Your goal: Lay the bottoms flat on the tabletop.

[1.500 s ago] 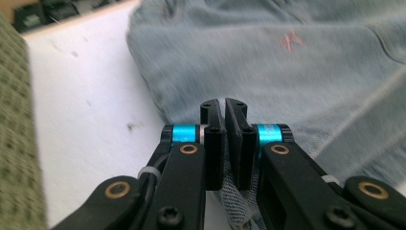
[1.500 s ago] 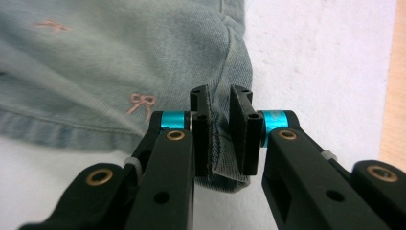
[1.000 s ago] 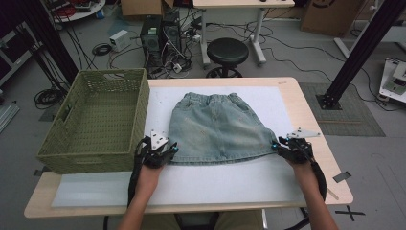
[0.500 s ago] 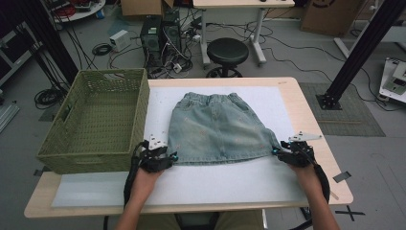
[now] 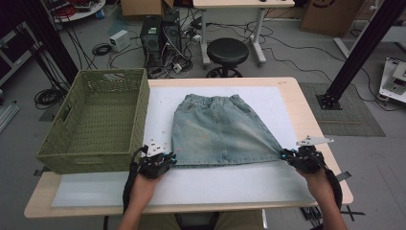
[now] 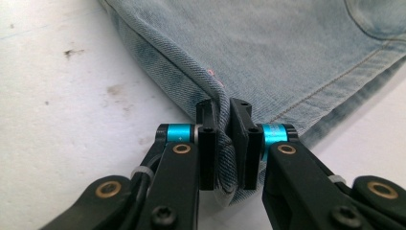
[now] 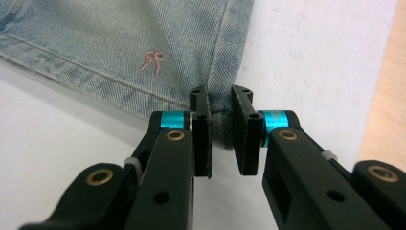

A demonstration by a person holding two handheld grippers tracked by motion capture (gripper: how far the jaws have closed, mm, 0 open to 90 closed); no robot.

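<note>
Denim skirt [image 5: 221,129] flat on the white mat [image 5: 287,115] mid-table, waistband at the far side, hem toward the person, green basket [image 5: 98,120] just beside it on the left. Left gripper [image 6: 224,143] at the near-left hem corner, jaws just closed down and now pinching a bunched fold of denim between the pads; also seen in the high view [image 5: 165,160]. Right gripper [image 7: 221,136] at the near-right hem corner, jaws just closed too, narrow, corner of the hem between the pads and apparently clamped, small pink bow embroidery [image 7: 152,61] just beyond.
</note>
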